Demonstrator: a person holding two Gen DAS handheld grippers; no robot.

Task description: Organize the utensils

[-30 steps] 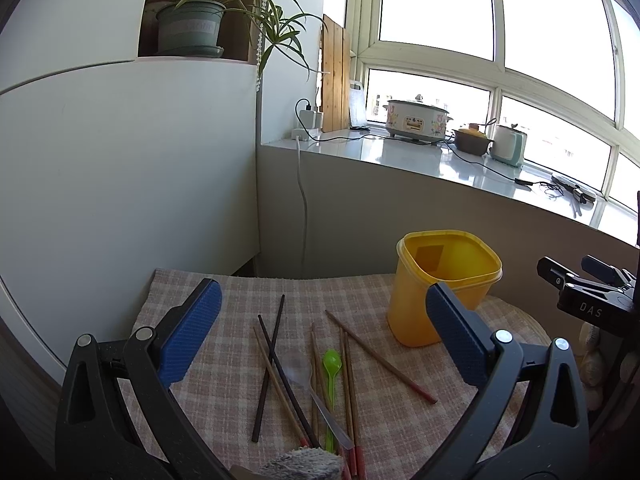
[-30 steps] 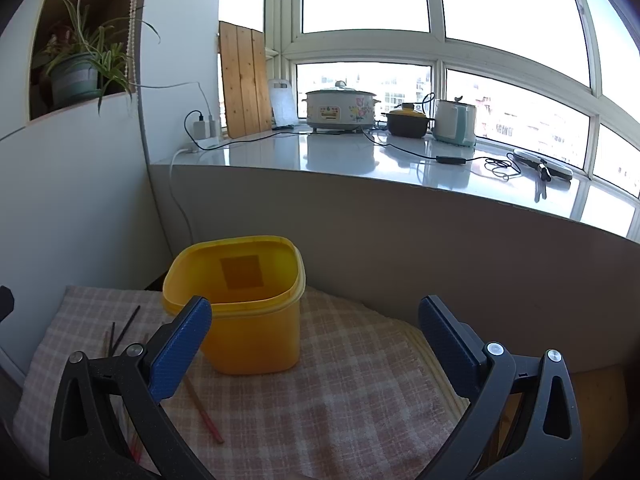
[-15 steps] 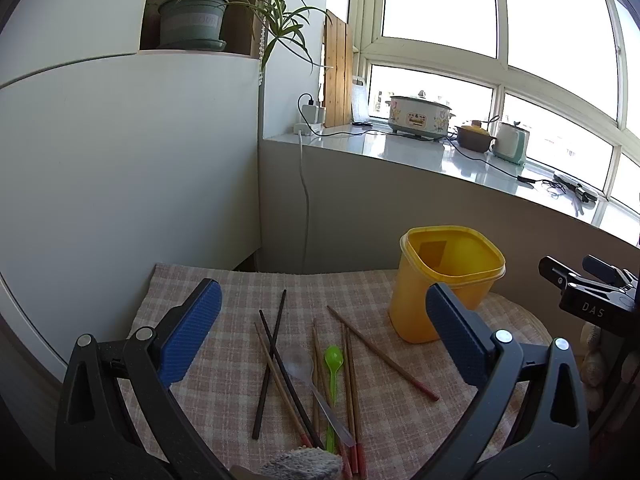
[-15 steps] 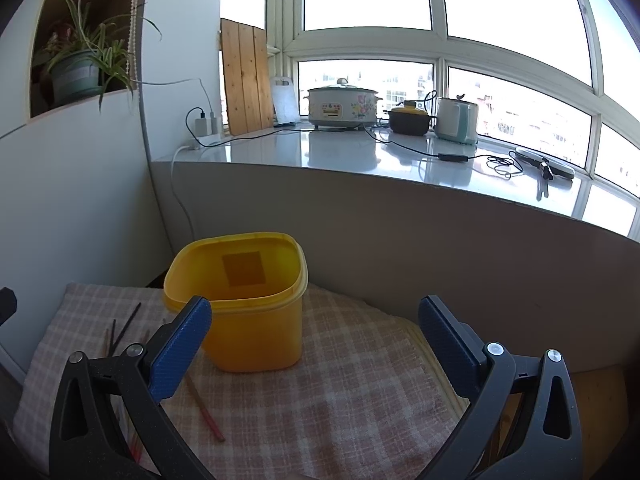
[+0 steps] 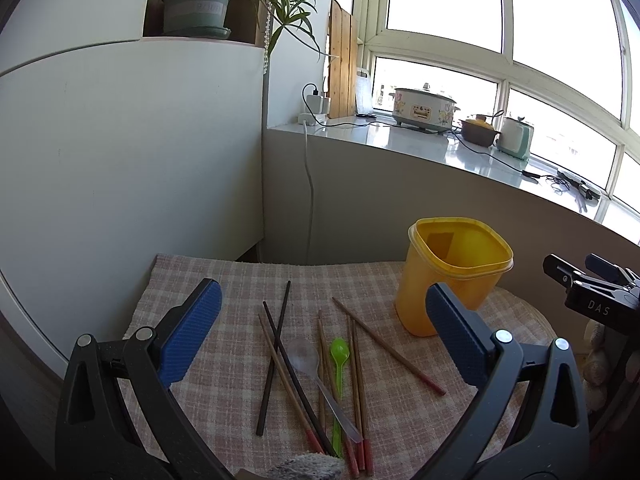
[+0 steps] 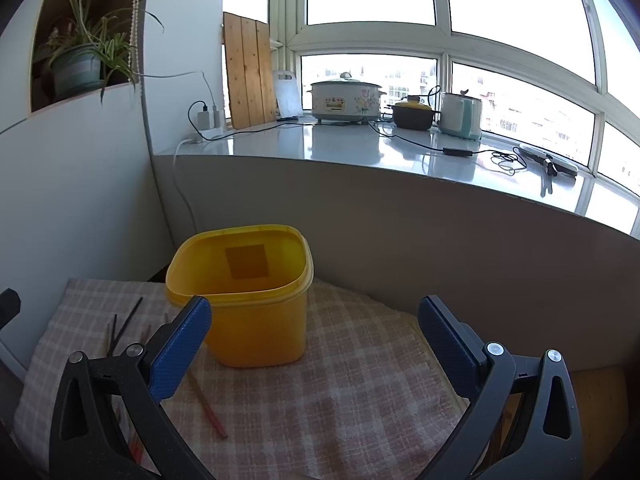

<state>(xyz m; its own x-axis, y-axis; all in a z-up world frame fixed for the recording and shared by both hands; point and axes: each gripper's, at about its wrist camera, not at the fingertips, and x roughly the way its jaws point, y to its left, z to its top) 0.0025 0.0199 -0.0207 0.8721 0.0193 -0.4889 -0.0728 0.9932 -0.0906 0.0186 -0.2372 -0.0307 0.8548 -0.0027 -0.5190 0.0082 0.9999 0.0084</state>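
Nothing gathered yet. Left gripper (image 5: 320, 332) and right gripper (image 6: 314, 346) both released, empty. Chopsticks (image 5: 356, 360) between left fingers; next: descend, pinch, carry to yellow container (image 6: 244, 296).

Two spoons (image 5: 340, 356); eight chopsticks (image 5: 386, 346); one yellow container (image 5: 454, 276)

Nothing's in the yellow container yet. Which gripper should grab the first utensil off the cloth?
Left, probably. The left gripper is open with the chopsticks and green spoon lying between its fingers. The right gripper, also open, faces the yellow container, with bare checked cloth ahead of it.
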